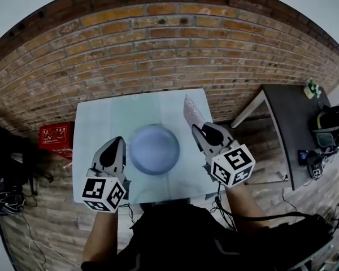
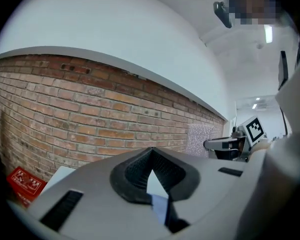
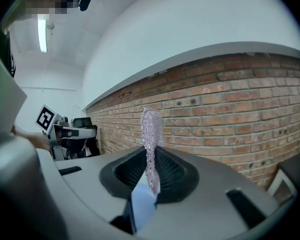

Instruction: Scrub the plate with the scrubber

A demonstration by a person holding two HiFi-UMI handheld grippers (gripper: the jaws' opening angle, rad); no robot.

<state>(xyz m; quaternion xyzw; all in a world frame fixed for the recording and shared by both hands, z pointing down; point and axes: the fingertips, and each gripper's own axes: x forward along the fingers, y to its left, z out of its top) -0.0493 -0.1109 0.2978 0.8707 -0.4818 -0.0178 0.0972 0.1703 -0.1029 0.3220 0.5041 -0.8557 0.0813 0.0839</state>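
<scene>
plate (image 1: 154, 149) from head view, scrubber (image 3: 151, 134) pinched edge-on

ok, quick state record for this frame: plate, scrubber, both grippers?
plate: blue-grey, round, on the white table, nothing touching it
scrubber: sparkly pink mesh, standing up between the jaws of the right gripper, clear of the plate
left gripper: shut, empty, left of the plate
right gripper: shut on the scrubber, right of the plate
scrubbing: not under way
</scene>
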